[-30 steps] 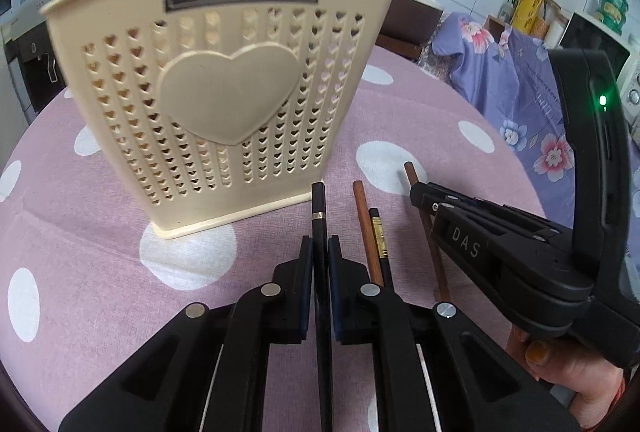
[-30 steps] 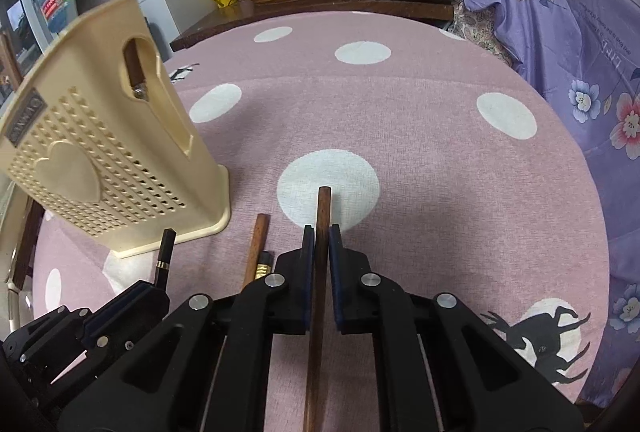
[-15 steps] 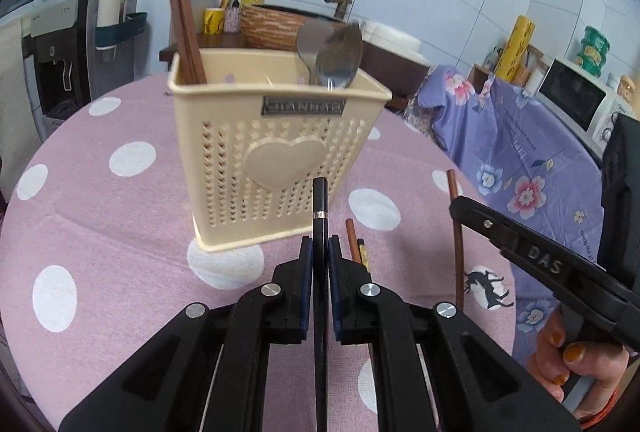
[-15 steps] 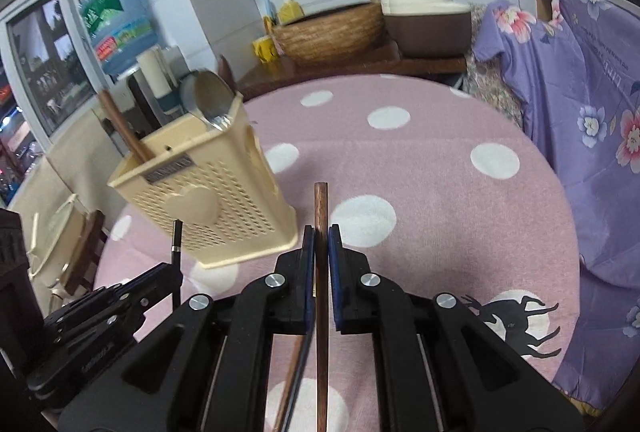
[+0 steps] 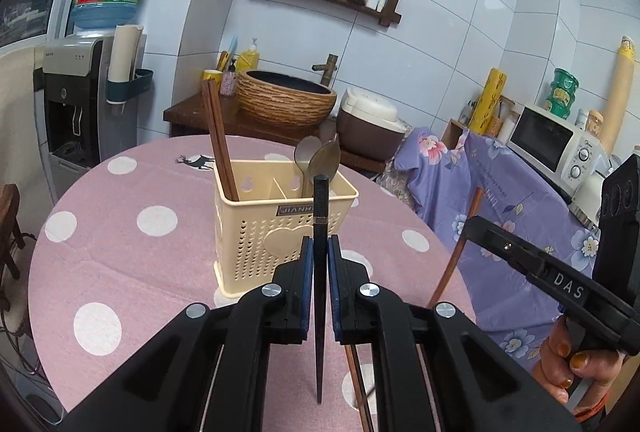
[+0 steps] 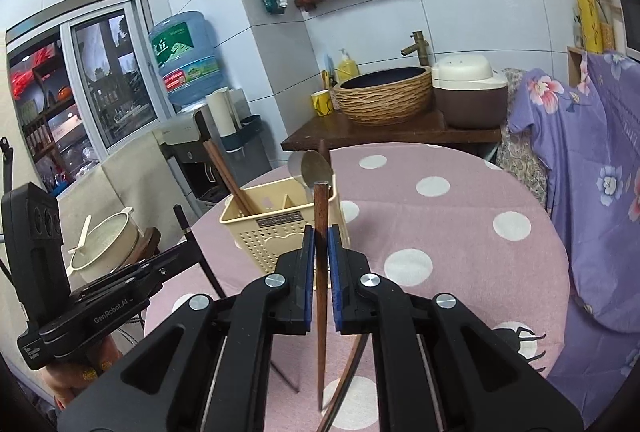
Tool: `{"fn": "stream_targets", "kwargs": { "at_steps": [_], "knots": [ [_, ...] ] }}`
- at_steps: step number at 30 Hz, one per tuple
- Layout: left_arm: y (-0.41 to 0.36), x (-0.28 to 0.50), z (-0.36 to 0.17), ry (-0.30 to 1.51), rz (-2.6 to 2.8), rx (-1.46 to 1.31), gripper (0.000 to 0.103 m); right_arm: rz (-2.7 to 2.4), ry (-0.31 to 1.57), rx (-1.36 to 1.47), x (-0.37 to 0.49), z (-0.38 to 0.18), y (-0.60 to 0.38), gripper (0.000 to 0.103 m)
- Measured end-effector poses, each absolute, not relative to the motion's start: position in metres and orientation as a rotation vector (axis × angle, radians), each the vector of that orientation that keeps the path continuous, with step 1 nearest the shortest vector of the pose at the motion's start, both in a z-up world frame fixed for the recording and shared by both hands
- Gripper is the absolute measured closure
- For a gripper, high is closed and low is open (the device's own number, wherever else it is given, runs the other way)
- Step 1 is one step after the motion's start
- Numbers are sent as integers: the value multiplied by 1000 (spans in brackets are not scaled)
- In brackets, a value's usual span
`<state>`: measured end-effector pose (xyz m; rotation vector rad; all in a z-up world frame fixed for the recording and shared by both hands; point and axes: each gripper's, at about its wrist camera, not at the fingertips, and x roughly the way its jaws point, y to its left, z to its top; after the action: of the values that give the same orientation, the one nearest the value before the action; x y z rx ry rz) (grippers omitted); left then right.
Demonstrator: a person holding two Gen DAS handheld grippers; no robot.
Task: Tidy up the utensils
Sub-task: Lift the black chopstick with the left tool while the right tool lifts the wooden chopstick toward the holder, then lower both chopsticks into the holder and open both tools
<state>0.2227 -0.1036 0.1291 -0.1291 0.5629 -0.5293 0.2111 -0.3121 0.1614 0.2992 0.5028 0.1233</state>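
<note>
In our left hand the tongs [image 5: 320, 256] are pinched tight on a black chopstick [image 5: 320, 216], whose banded tip points toward twelve o'clock, in front of the cream utensil holder [image 5: 256, 232]. In our right hand the tongs [image 6: 320, 252] clamp a brown wooden chopstick [image 6: 320, 211] the same way, its blunt end rising toward twelve o'clock before the holder's near rim.

The holder stands upright on the pink polka-dot bench [image 5: 120, 232]. Seen from the left wrist, two brown chopsticks [image 5: 218, 135] lean in its compartment at ten o'clock, and two metal spoons [image 5: 320, 159] stand in the compartment toward one o'clock.

From the left wrist, the right tongs reach in from four o'clock, gripped by a hand [image 5: 572, 364]. Below each pair of tongs further chopsticks [image 5: 356, 380] show, partly hidden; we cannot tell how they lie.
</note>
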Motion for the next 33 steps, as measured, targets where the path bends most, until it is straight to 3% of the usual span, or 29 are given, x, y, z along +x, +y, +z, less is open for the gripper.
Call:
{"fn": "stream_targets", "kwargs": {
  "at_steps": [16,29,33],
  "knots": [
    [-100,230,158,506,-526,-113,95,132,517,250,235,182,-298,95],
    [-87,282,277,364,-446,-157,95,115,300,194,280,314,-299,95],
    [-93,296,280,344,-388,-144,95,83,294,193,306,317,-295,95]
  ]
}}
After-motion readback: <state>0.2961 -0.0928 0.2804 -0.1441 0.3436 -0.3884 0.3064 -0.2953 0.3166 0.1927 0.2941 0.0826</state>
